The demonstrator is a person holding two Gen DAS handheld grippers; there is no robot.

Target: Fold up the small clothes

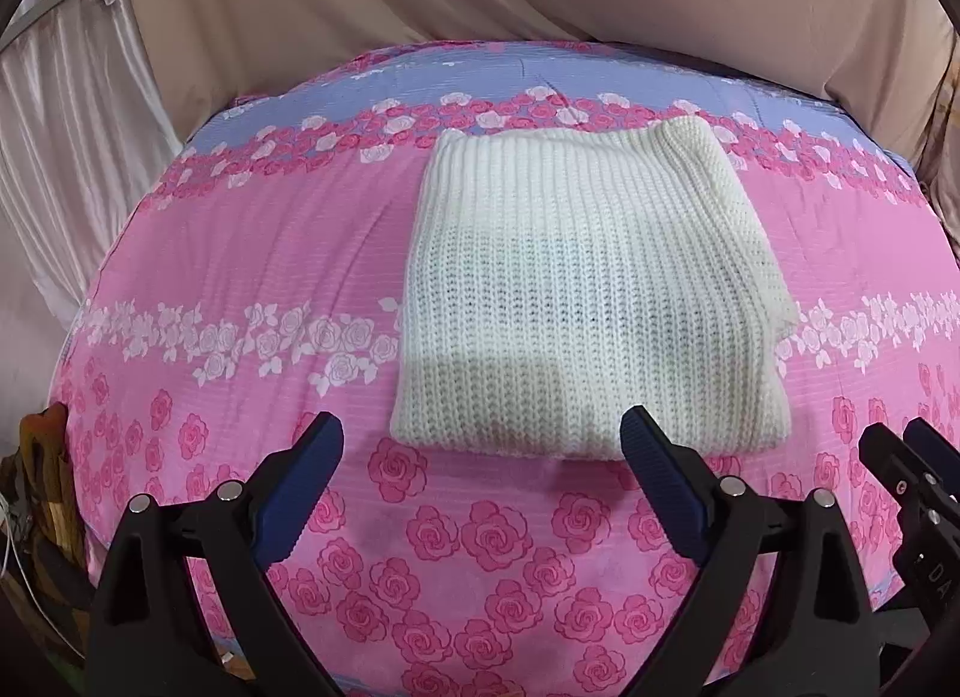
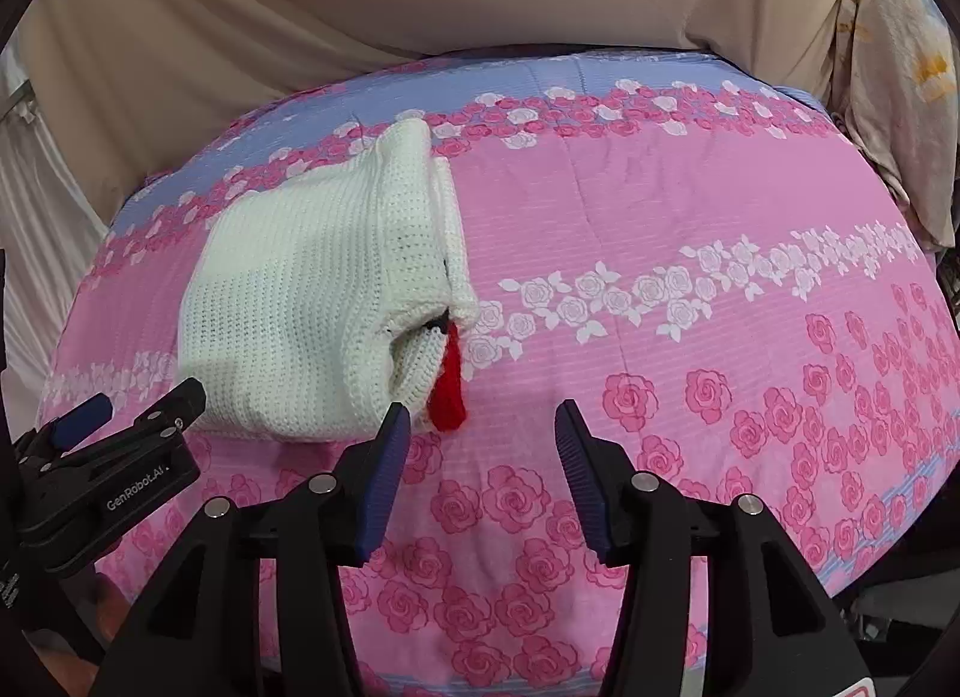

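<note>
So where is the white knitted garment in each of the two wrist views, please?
Left wrist view: the white knitted garment lies folded in the middle of the picture, just beyond the open jaws of the left gripper.
Right wrist view: it lies left of centre, a red piece showing at its right edge.
Shared landmark: the band of white roses across the pink bedspread.

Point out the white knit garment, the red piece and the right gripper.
white knit garment [image 1: 576,301], left wrist view, middle of its folded top.
red piece [image 2: 451,391], right wrist view, its hanging end.
right gripper [image 2: 483,427], right wrist view, midway between fingertips.
</note>
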